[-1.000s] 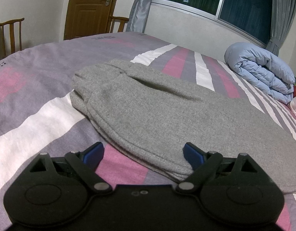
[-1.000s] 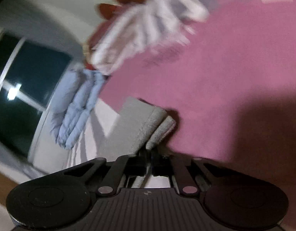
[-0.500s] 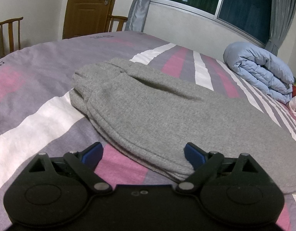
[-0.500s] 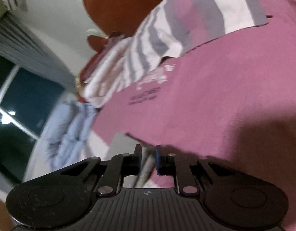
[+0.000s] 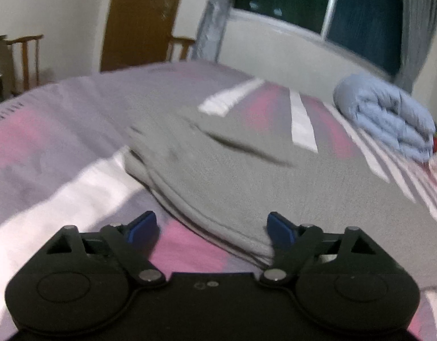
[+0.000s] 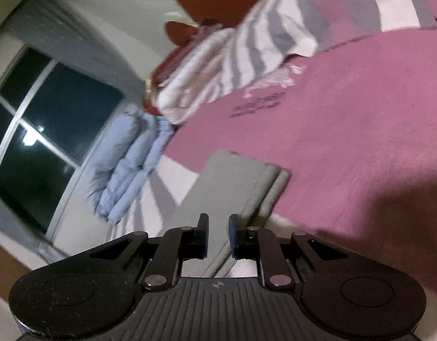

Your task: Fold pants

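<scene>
The grey pants [image 5: 246,176] lie folded lengthwise on the striped bedspread, waistband end at the left. My left gripper [image 5: 212,226] is open and empty, its blue pads astride the near folded edge of the pants. In the right wrist view the leg end of the pants [image 6: 232,182] lies flat with its cuffs at the far end. My right gripper [image 6: 218,234] is partly open just above the fabric, with a narrow gap between the jaws and nothing clamped in them.
A rolled blue duvet [image 5: 389,119] lies at the far right of the bed, also in the right wrist view [image 6: 130,167]. A striped pillow [image 6: 241,56] lies by the headboard. Wooden chairs [image 5: 25,59] and a door [image 5: 144,20] stand beyond the bed.
My right gripper has opened and let go of the pant leg end, which now lies flat on the bed. My left gripper has shifted slightly; its view is blurred.
</scene>
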{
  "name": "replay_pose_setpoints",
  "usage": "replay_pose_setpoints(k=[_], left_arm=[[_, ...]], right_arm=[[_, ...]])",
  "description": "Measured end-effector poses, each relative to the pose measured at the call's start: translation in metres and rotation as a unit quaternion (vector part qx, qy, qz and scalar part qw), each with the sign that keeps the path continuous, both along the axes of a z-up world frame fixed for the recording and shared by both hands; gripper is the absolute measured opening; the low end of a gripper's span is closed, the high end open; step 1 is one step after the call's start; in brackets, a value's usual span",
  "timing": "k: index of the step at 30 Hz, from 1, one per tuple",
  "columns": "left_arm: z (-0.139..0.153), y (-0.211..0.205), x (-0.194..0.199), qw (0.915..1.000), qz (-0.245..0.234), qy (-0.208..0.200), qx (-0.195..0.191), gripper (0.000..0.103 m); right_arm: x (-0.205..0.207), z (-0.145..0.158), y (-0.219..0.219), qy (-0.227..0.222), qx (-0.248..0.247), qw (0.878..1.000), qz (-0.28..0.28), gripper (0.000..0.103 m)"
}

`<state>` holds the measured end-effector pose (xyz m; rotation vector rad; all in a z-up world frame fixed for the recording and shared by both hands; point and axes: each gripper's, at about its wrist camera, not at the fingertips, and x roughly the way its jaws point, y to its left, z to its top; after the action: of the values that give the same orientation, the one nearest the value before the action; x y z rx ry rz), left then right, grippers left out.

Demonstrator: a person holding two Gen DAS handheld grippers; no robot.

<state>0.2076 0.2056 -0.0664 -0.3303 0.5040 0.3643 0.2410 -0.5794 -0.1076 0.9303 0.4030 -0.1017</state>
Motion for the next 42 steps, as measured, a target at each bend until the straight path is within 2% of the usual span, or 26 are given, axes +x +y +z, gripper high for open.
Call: replay_pose_setpoints(k=[1,2,3,5,7,8,9,11,13,15,17,23,26,30,31,34,36,38,40,42], left_arm=[[0.003,0.006,-0.003,0.9999,0.006,-0.014,-0.005,0.072],[0.006,0.012,-0.003,0.9996,0.012,-0.023,-0.011,0.068],[0.008,0.019,-0.001,0.9993,0.018,-0.029,-0.019,0.066],[0.009,0.031,0.007,0.9989,0.021,-0.029,-0.031,0.061],[0.004,0.039,0.025,0.9995,0.01,-0.005,-0.031,0.064],[-0.003,0.043,0.037,0.9988,0.012,0.038,-0.027,0.066],[-0.013,0.05,0.047,0.997,0.012,0.064,-0.042,0.067],[-0.014,0.058,0.05,0.9964,0.017,0.056,-0.062,0.066],[-0.002,0.052,0.043,0.9971,0.02,0.044,-0.059,0.058],[0.006,0.04,0.028,0.9988,0.005,0.017,-0.045,0.059],[0.007,0.022,0.018,0.9994,-0.012,0.009,-0.031,0.066],[-0.004,-0.011,0.021,0.9983,-0.052,0.028,0.003,0.072],[-0.009,-0.005,0.026,0.9983,-0.049,0.03,-0.006,0.08],[-0.02,0.0,0.021,0.9978,-0.05,0.022,-0.036,0.083],[-0.021,0.0,0.02,0.9979,-0.05,0.022,-0.034,0.083],[-0.021,0.0,0.019,0.9981,-0.049,0.024,-0.028,0.083],[-0.022,-0.001,0.018,0.9982,-0.049,0.024,-0.026,0.083],[-0.022,-0.002,0.019,0.9982,-0.049,0.024,-0.024,0.083],[-0.022,-0.002,0.018,0.9983,-0.049,0.024,-0.022,0.083],[-0.022,-0.003,0.02,0.9983,-0.049,0.024,-0.022,0.083]], right_arm=[[-0.003,0.001,0.005,0.002,-0.007,1.0,0.003,0.022],[-0.005,0.001,0.008,0.003,-0.015,1.0,0.002,0.032],[-0.008,0.002,0.013,0.004,-0.024,1.0,0.001,0.047],[-0.015,0.003,0.021,0.001,-0.03,1.0,0.005,0.061],[-0.016,0.001,0.024,0.005,-0.024,1.0,0.007,0.061],[-0.015,-0.001,0.024,0.005,-0.016,1.0,0.008,0.061],[-0.017,-0.002,0.022,0.007,-0.011,1.0,0.009,0.061],[-0.016,-0.001,0.018,0.013,-0.012,1.0,0.002,0.061],[-0.016,0.0,0.011,0.008,0.004,1.0,-0.011,0.061],[-0.016,0.002,0.003,0.004,0.017,1.0,-0.021,0.061],[-0.015,0.003,-0.005,0.004,0.02,1.0,-0.023,0.061],[-0.006,-0.008,-0.023,0.024,0.053,0.998,-0.023,0.061],[-0.002,-0.01,-0.028,0.019,0.063,0.997,-0.028,0.061],[0.01,-0.011,-0.031,0.026,0.08,0.996,-0.027,0.061],[0.016,-0.011,-0.031,0.033,0.078,0.996,-0.023,0.061],[0.032,-0.012,-0.028,0.072,0.063,0.995,-0.017,0.028],[0.036,-0.02,-0.032,0.084,0.073,0.994,-0.022,0.014],[0.032,-0.02,-0.035,0.076,0.079,0.994,-0.024,0.012],[0.025,-0.016,-0.032,0.059,0.047,0.997,-0.023,0.011],[0.024,-0.029,-0.034,0.071,0.057,0.996,-0.021,0.009]])
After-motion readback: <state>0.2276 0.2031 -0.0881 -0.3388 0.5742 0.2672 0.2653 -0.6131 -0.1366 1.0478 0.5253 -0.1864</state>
